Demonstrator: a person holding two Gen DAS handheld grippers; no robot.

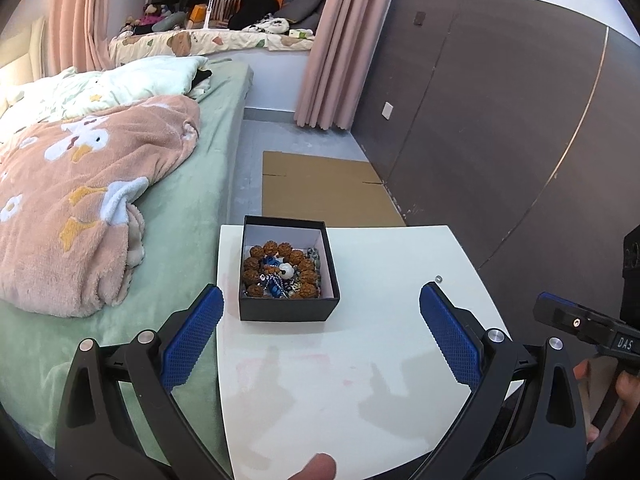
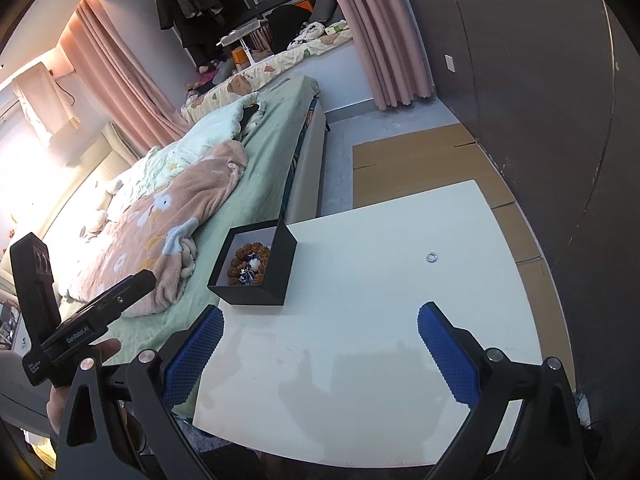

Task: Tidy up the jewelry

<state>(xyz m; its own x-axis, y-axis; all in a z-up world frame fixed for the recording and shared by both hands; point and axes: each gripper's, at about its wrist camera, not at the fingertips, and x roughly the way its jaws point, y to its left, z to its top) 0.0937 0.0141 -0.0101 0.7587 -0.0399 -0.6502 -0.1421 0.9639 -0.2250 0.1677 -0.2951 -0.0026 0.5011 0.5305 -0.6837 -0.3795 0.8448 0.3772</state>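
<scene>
A black open box (image 1: pixel 289 309) stands on the white table (image 1: pixel 360 380), holding a brown bead bracelet (image 1: pixel 256 266) and blue and white jewelry pieces. The box also shows in the right wrist view (image 2: pixel 276 276). A small silver ring (image 1: pixel 438 279) lies alone on the table right of the box; it shows in the right wrist view too (image 2: pixel 431 257). My left gripper (image 1: pixel 320 336) is open and empty, in front of the box. My right gripper (image 2: pixel 320 350) is open and empty above the table's near part, with the ring ahead to the right.
A bed (image 1: pixel 192 208) with a green sheet and a peach blanket (image 1: pixel 80 208) lies along the table's left side. Flattened cardboard (image 1: pixel 324 188) lies on the floor beyond the table. A dark panelled wall (image 1: pixel 500 120) runs along the right.
</scene>
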